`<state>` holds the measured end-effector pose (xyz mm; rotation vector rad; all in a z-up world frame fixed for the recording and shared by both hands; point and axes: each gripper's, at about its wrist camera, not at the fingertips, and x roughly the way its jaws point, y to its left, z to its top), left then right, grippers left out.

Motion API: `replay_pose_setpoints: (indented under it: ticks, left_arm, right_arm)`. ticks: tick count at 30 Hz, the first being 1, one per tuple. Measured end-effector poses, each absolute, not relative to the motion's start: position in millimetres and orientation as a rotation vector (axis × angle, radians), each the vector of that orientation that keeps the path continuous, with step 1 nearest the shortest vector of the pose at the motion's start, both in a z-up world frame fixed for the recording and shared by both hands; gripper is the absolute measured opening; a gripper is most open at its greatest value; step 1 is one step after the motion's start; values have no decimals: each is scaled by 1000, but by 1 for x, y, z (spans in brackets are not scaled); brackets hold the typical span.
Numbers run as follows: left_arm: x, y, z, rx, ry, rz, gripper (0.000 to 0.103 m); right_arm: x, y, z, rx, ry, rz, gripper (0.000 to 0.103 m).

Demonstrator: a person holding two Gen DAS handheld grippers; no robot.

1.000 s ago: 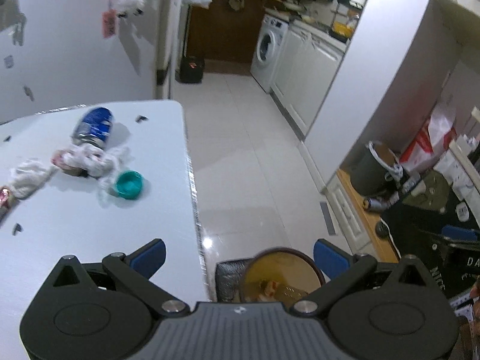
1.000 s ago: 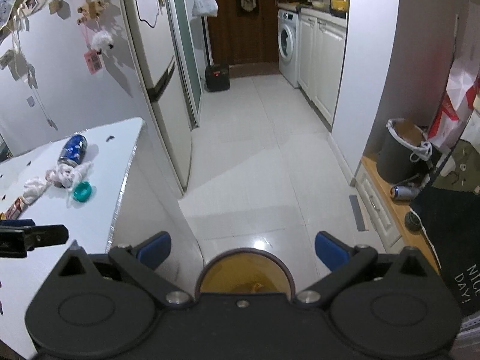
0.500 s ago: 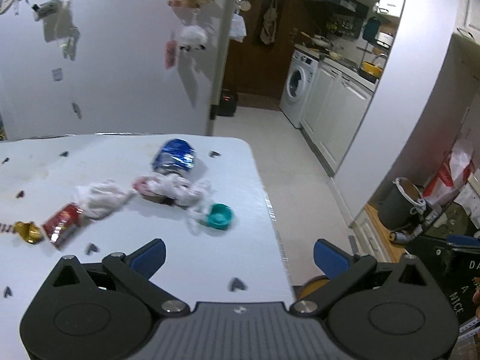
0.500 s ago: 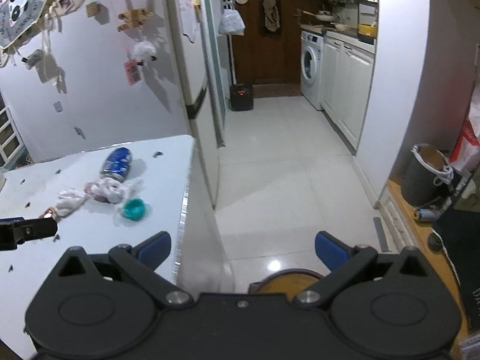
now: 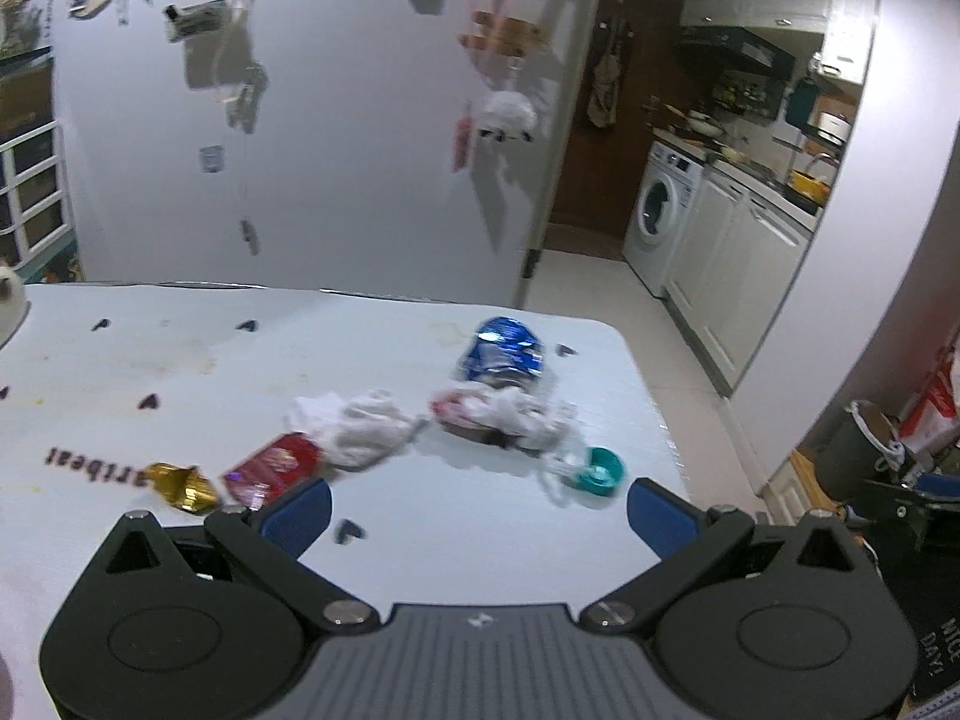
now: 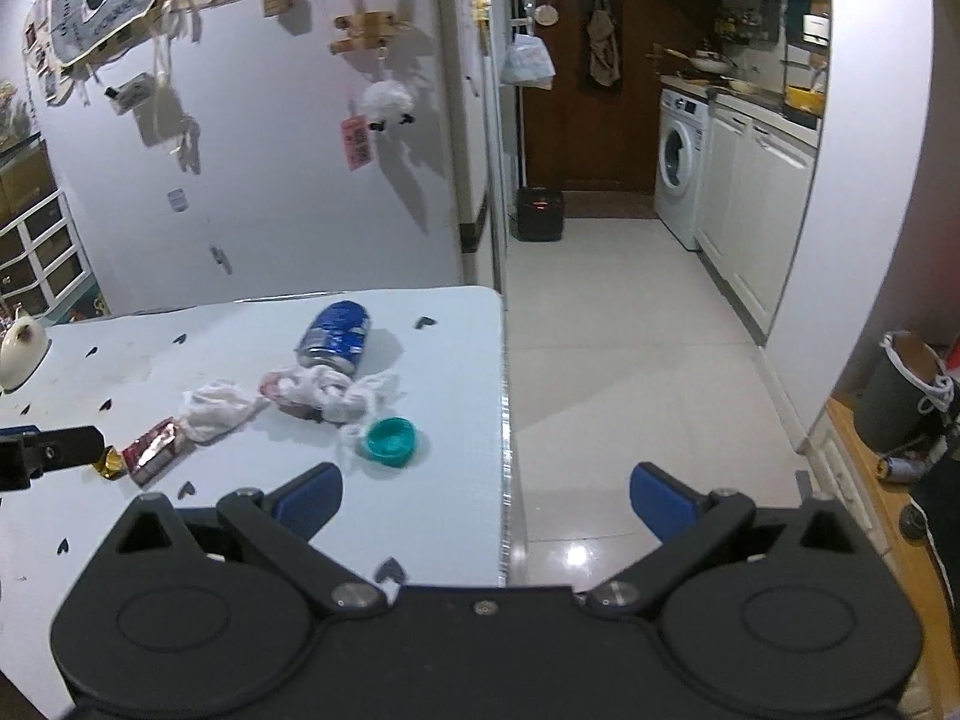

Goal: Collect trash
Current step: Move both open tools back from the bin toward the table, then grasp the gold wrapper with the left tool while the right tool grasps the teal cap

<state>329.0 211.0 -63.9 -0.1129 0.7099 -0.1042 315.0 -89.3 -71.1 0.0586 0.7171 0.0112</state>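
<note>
On the white surface (image 5: 540,546) ahead of my left tool (image 5: 479,507), seen from the left wrist: one crushed blue can (image 5: 503,351) lying on its side toward the far right corner; just in front of it a crumpled white tissue with a pink-and-brown wrapper tangled in it (image 5: 497,417), touching the can; to the left of that, a second white tissue wad (image 5: 360,429); against that wad's near-left side, a red foil wrapper (image 5: 273,468); beside the red one, a gold foil wrapper (image 5: 180,485); at the right end of the row, a teal bottle cap (image 5: 596,468), lying open side up, apart from the can. My left tool is spread wide, blue pads apart, nothing between them; it hovers over the near edge of the surface. Small dark heart shapes dot the surface. A white refrigerator side (image 5: 336,138) hung with magnets stands behind.

From the right wrist: same litter, seen from further right. Blue can (image 6: 336,333), tissue with wrapper (image 6: 324,390), second wad (image 6: 216,408), red wrapper (image 6: 153,450), gold wrapper (image 6: 111,463), teal cap (image 6: 390,439) nearest me. My right tool (image 6: 486,498) is likewise wide open and empty, straddling the surface's right edge (image 6: 503,450). A grey waste bin (image 6: 900,390) stands on the floor at far right, well apart from the surface. A washing machine (image 6: 681,162) sits down the corridor.
</note>
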Motion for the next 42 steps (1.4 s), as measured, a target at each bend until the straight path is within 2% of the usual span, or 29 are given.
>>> replay_pose_setpoints:
  ticks: [17, 29, 34, 42]
  left_arm:
    - [375, 338, -106, -192, 778, 96, 103]
    - [419, 398, -173, -456, 912, 245, 103]
    - [426, 408, -200, -675, 902, 317, 103]
    - [445, 414, -228, -791, 873, 483, 84]
  right_arm:
    - [363, -35, -94, 38, 726, 8, 103]
    - [413, -9, -147, 2, 733, 24, 103]
    - [428, 1, -174, -23, 762, 47, 103]
    - [443, 12, -203, -69, 732, 55, 103]
